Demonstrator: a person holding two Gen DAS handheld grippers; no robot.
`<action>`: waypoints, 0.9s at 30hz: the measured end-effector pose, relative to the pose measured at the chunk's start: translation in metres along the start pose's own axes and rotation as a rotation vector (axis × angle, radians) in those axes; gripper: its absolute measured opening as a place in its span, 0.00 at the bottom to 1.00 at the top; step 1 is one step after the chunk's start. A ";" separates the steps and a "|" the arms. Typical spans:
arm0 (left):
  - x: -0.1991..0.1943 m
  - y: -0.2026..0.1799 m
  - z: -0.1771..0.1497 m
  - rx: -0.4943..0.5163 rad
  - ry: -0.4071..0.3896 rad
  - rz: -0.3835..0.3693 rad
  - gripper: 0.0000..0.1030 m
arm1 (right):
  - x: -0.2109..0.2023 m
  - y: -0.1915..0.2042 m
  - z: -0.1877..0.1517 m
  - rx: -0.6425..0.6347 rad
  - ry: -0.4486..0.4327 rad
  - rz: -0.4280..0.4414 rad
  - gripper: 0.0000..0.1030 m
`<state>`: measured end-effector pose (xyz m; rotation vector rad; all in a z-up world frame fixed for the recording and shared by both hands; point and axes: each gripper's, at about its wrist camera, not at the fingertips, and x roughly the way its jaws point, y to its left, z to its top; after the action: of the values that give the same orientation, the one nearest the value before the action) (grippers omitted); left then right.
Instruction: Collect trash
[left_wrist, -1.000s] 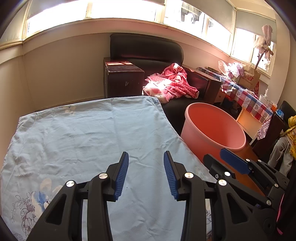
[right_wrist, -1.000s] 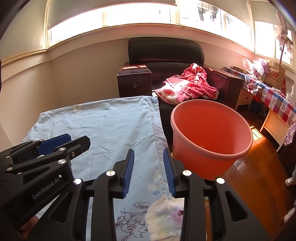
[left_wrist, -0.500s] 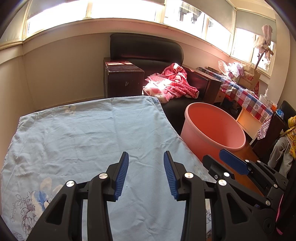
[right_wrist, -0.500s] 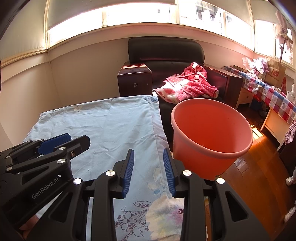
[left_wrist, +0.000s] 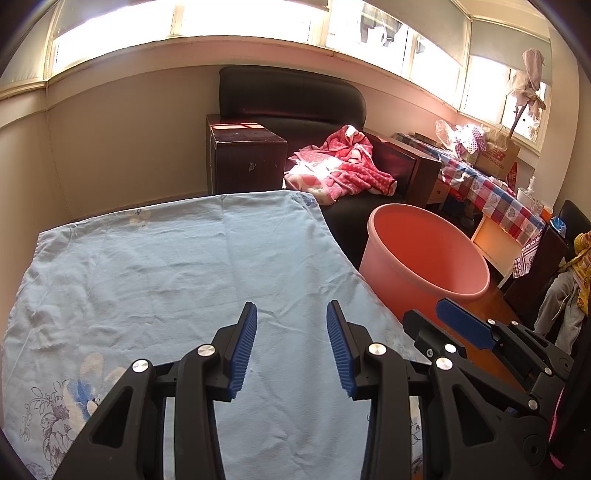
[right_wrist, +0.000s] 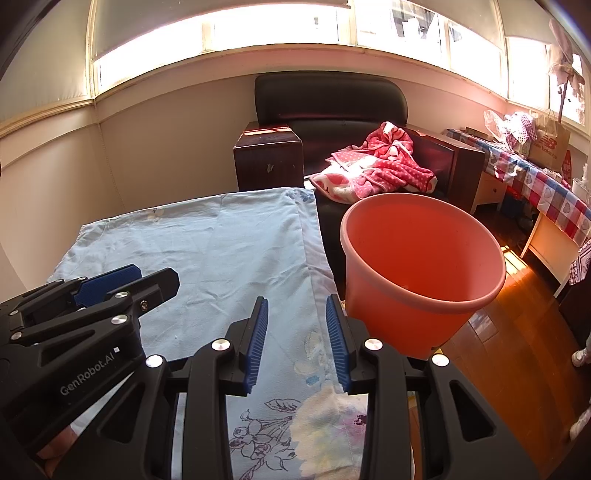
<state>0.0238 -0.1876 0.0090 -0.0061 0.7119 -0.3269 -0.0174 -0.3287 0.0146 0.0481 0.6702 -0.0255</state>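
Nothing much has changed over the last second, honestly. Both claws hover in basically the same spots over the worktop, and the bucket sits where it did.

Left claw (left_wrist: 291, 343) is apart with nothing between its pads, hanging over the blue cloth (left_wrist: 177, 273). Right claw (right_wrist: 295, 339) is also apart and empty, over the cloth's right edge, just beside the bucket (right_wrist: 421, 273).

Here's the thing: I can't spot any trash on the cloth in either view. It's bare apart from wrinkles, the flower print and a tiny pale speck near the left claw that's too small to call. The bucket stands off the worktop's right side, near the sofa (left_wrist: 291, 99); I can't make out anything inside it, though the bottom is partly hidden.

My guess is that the collecting is either finished or hasn't got going, since both claws idle with nothing to grab.
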 end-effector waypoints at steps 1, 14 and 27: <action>0.000 0.000 0.000 0.001 0.000 0.001 0.37 | 0.000 0.000 -0.001 0.001 0.002 0.000 0.32; 0.000 0.000 0.000 -0.002 0.001 -0.001 0.37 | 0.001 -0.001 -0.001 0.005 0.005 0.002 0.32; -0.002 -0.003 -0.003 0.000 -0.003 0.001 0.37 | 0.001 -0.001 -0.001 0.007 0.004 0.002 0.32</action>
<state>0.0198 -0.1898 0.0082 -0.0060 0.7089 -0.3264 -0.0168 -0.3297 0.0132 0.0558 0.6745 -0.0256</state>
